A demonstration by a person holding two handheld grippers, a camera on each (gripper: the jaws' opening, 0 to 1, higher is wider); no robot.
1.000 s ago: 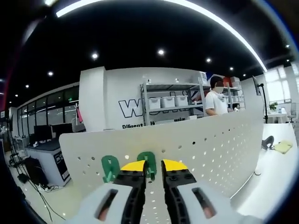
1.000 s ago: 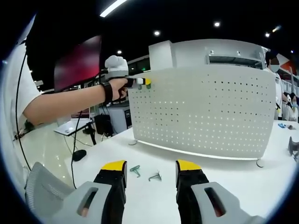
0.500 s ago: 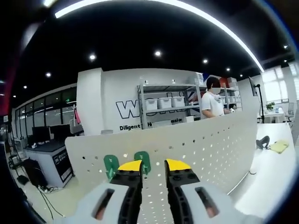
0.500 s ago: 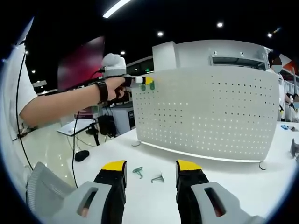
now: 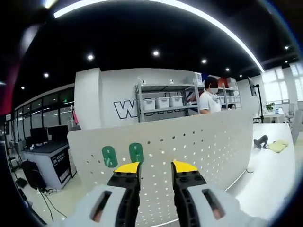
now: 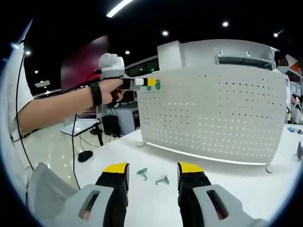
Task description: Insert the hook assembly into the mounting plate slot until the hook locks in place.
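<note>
Near the upper left corner of the white pegboard sit two green hooks, just beyond the left gripper, jaws apart and empty. Below the pegboard, two spare hooks lie between the right gripper's open jaws.

A dark ceiling is lit by small round lights and a long bright strip. Shelves with white boxes are set against a white wall.
</note>
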